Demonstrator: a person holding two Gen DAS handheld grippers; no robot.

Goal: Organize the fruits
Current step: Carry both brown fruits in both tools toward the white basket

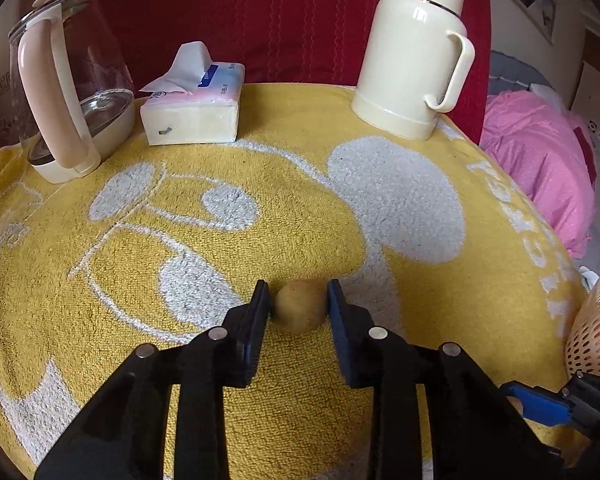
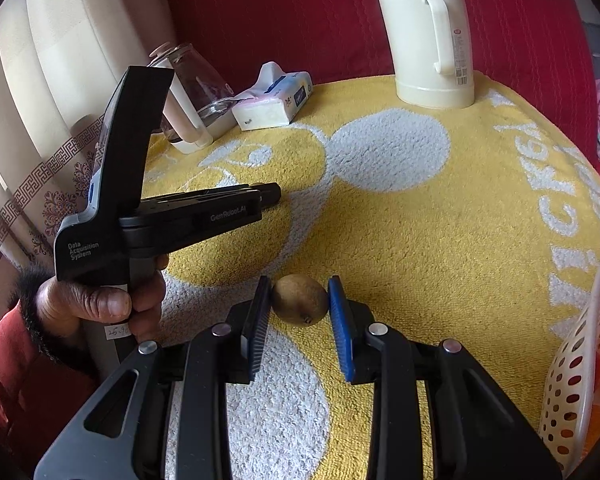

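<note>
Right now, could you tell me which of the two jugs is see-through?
The glass kettle with the pink handle, left of the tissues; the cream flask is opaque.

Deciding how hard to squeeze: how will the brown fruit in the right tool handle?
The brown fruit looks small, so probably light. Rounded, it would likely roll on the towel if dropped. The right tool pinches only its sides, so it might slip.
</note>
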